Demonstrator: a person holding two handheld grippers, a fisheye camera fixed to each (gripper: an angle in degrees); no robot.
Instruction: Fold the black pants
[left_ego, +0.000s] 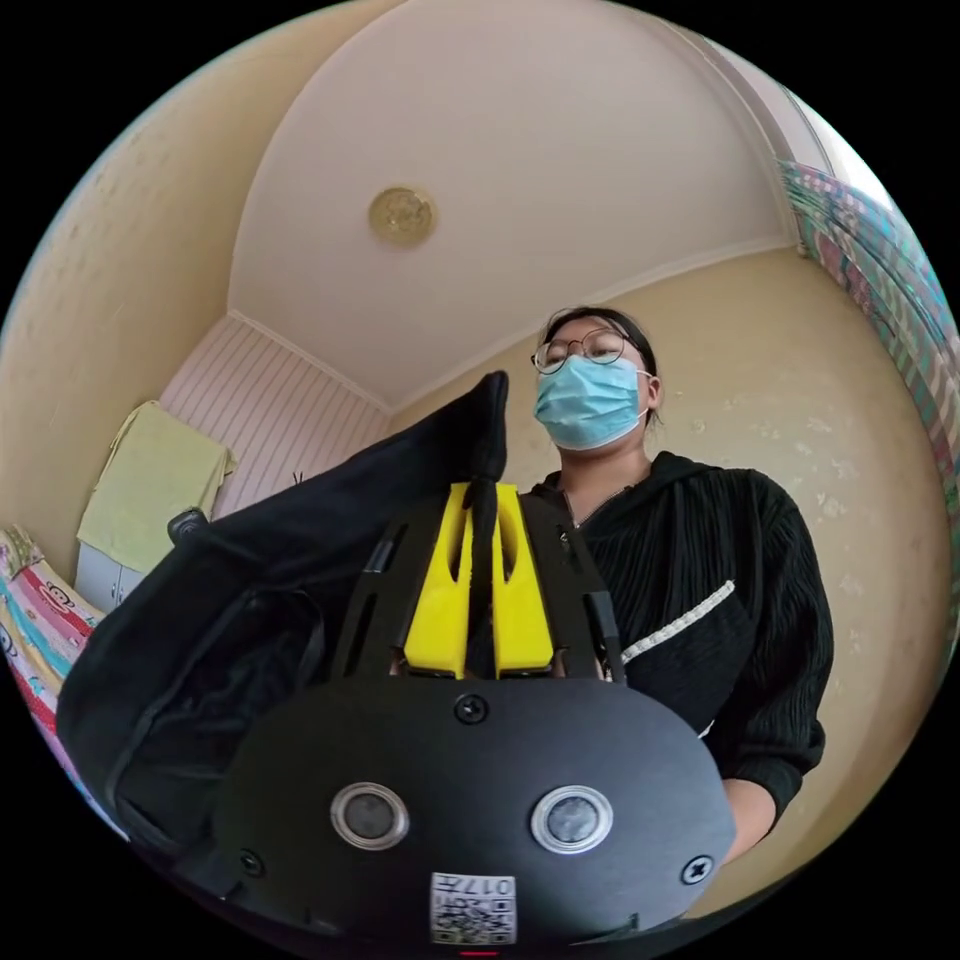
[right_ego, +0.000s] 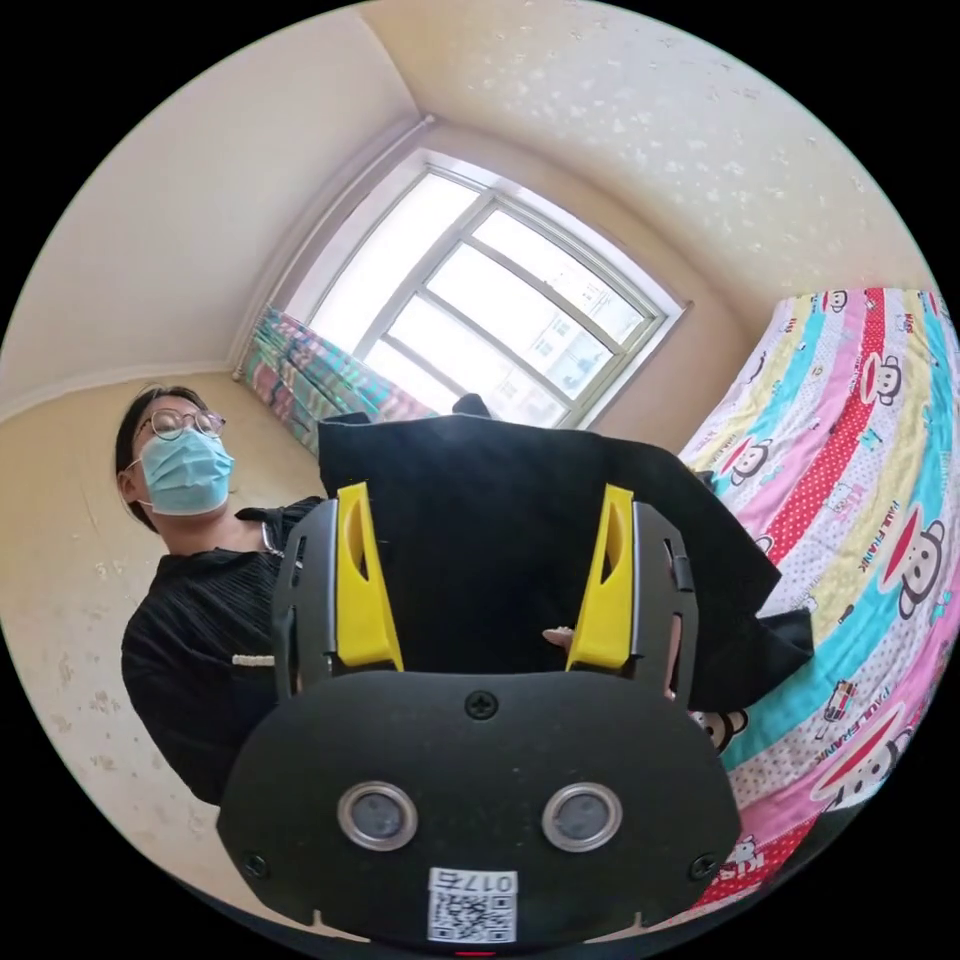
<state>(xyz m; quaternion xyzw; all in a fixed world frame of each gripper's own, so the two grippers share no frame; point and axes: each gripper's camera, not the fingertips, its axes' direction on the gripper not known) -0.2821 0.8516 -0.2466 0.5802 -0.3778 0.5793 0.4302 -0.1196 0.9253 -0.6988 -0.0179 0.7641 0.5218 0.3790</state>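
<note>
In the left gripper view my left gripper (left_ego: 484, 495) is shut on an edge of the black pants (left_ego: 250, 590); a fold of cloth sticks up between the yellow jaws and the rest hangs off to the left. In the right gripper view my right gripper (right_ego: 485, 505) stands open, its yellow jaws wide apart. The black pants (right_ego: 500, 540) hang lifted beyond the jaws, spread across the gap; neither jaw presses on them. A fingertip (right_ego: 556, 636) shows by the right jaw's base.
A person in a black top (left_ego: 700, 600) stands close behind the pants, also seen as a person (right_ego: 190, 620) in the right gripper view. A striped cartoon-print bed sheet (right_ego: 860, 520) lies to the right. A window (right_ego: 480, 310) and a patterned curtain (right_ego: 320, 375) are behind. A yellow-green cloth (left_ego: 150, 480) covers a cabinet.
</note>
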